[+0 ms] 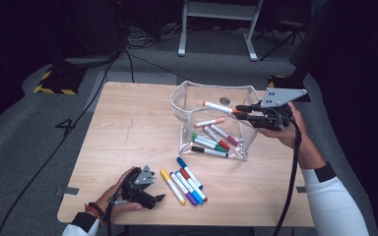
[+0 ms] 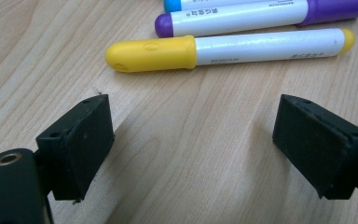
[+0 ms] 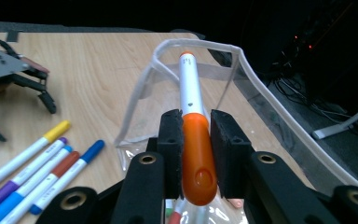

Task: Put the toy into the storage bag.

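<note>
The left gripper (image 1: 150, 196) rests low on the table (image 1: 128, 128) at the near left edge, its jaws released and spread wide with nothing between them; in the left gripper view the yellow marker (image 2: 223, 50) lies just ahead of the jaws, its long axis running across them, cap to one side and tail to the other, with a purple marker (image 2: 261, 16) next behind it; so a short push forward would put the yellow marker between the pads, already crosswise as a grasp wants it. Further right in the high view a row of loose markers (image 1: 187, 184) lies on the wood near that gripper, well apart from the right one; the left hand is plainly the nearer to them. Right again stands the clear pouch (image 1: 214, 123), mouth open upward, several markers already inside. At the far right the right gripper (image 1: 243, 112) is clenched on the orange marker (image 3: 193, 135), gripping it at the cap; the marker's long axis runs straight out from the jaws, its tail over the pouch's open mouth, above the rim and not yet down inside; my judgement is that letting go here would drop it in.
</note>
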A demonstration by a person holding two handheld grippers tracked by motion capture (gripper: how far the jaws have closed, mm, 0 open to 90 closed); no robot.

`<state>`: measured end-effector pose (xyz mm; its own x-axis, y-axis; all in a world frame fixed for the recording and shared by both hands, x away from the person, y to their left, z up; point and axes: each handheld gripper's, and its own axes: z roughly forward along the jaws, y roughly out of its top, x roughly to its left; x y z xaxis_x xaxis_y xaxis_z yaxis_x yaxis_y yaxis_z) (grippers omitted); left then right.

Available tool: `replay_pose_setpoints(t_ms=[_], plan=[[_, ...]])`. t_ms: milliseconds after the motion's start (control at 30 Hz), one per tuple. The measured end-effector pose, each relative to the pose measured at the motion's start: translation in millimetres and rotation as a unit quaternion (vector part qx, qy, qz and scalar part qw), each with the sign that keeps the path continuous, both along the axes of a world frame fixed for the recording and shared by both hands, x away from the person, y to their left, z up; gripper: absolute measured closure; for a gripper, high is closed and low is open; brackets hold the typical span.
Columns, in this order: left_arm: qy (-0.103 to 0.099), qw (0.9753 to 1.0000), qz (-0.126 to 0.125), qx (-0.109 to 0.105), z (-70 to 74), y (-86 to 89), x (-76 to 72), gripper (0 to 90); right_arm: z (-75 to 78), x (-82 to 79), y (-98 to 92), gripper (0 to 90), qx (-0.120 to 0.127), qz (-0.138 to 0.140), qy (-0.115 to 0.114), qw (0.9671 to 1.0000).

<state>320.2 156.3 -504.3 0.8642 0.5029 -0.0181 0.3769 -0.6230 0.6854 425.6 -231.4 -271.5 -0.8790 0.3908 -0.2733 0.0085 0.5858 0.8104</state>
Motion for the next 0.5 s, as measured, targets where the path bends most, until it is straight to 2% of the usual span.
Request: replay_pose_setpoints(t_ms=[33, 67, 100, 167, 233, 367, 433, 500], plan=[[0.0, 1.0, 0.0, 0.0, 0.0, 0.0, 0.0, 12.7, -2.0, 11.7, 1.1, 75.1, -0.004, -0.009, 0.004, 0.9999], [0.0, 1.0, 0.0, 0.0, 0.0, 0.0, 0.0, 12.6, -2.0, 11.7, 1.1, 75.1, -0.004, -0.009, 0.004, 0.9999], [0.0, 1.0, 0.0, 0.0, 0.0, 0.0, 0.0, 12.6, -5.6, 23.0, 2.2, 75.1, -0.007, -0.018, 0.013, 0.9997], [0.0, 1.0, 0.0, 0.0, 0.0, 0.0, 0.0, 12.6, -7.0, 26.8, 2.5, 75.1, -0.008, -0.021, 0.016, 0.9996], [0.0, 1.0, 0.0, 0.0, 0.0, 0.0, 0.0, 12.6, -14.3, 42.8, 3.8, 75.1, -0.014, -0.034, 0.029, 0.9989], [0.0, 1.0, 0.0, 0.0, 0.0, 0.0, -0.1, 12.7, -23.3, 58.5, 5.8, 75.1, -0.031, -0.046, 0.045, 0.9975], [0.0, 1.0, 0.0, 0.0, 0.0, 0.0, 0.0, 12.7, -24.8, 61.2, 6.0, 75.1, -0.033, -0.049, 0.049, 0.9971], [0.0, 1.0, 0.001, 0.0, 0.0, 0.0, -0.1, 12.7, -29.9, 69.5, 6.7, 75.1, -0.04, -0.055, 0.066, 0.9955]])
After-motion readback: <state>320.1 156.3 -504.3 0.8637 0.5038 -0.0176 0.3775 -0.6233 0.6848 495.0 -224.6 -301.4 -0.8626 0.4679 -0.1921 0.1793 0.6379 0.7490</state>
